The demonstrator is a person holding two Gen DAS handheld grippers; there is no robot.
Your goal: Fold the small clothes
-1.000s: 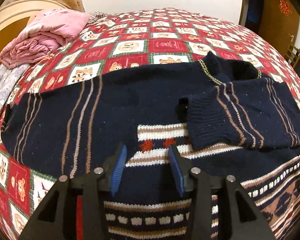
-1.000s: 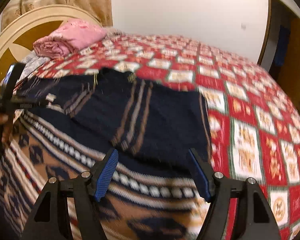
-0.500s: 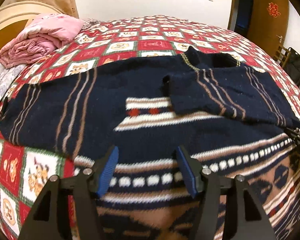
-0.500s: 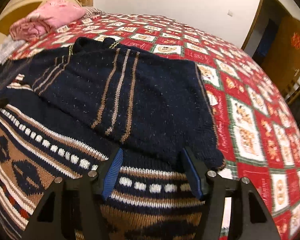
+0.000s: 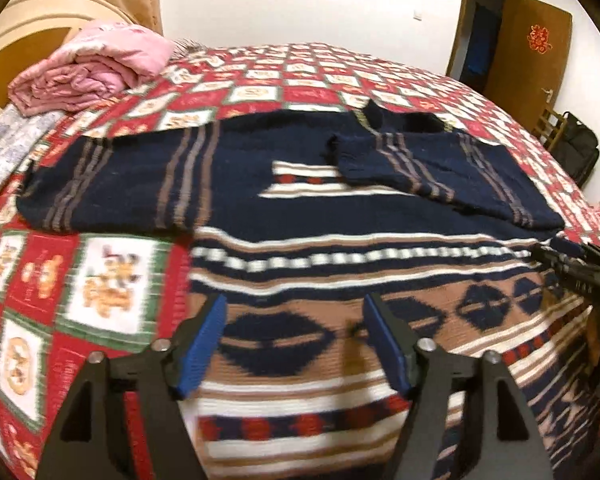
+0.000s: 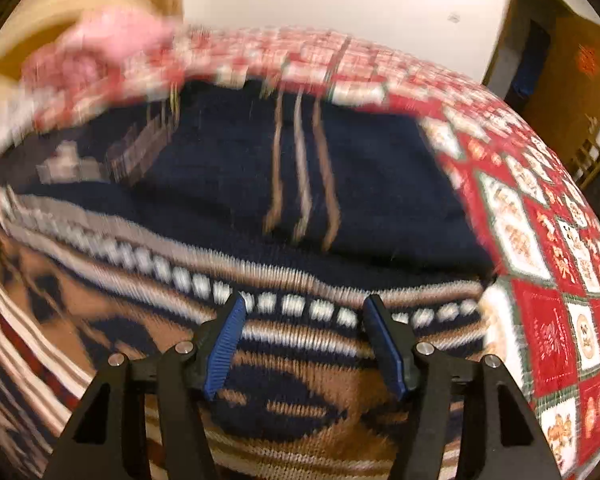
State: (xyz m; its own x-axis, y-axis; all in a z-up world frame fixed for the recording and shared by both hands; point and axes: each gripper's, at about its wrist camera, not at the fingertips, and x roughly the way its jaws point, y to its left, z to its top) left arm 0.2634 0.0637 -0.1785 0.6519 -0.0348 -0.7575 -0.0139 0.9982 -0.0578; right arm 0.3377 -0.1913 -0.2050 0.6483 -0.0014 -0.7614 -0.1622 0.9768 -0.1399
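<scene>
In the left view the sweater (image 5: 340, 216) lies flat on the bed (image 5: 100, 280), right sleeve (image 5: 440, 172) folded in, left sleeve (image 5: 112, 184) still out, left gripper (image 5: 294, 344) just widened, released; the right view shows the right gripper (image 6: 304, 340) released, hem unfolded.

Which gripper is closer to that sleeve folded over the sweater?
Right. The right gripper hangs just below the folded sleeve; the left gripper is farther, nearer the sweater's other side.

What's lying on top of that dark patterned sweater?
One navy sleeve is folded across the sweater, hiding part of its chest pattern. Under the sweater shows only the red checked bedspread around it; beneath the knit is unseen.
</scene>
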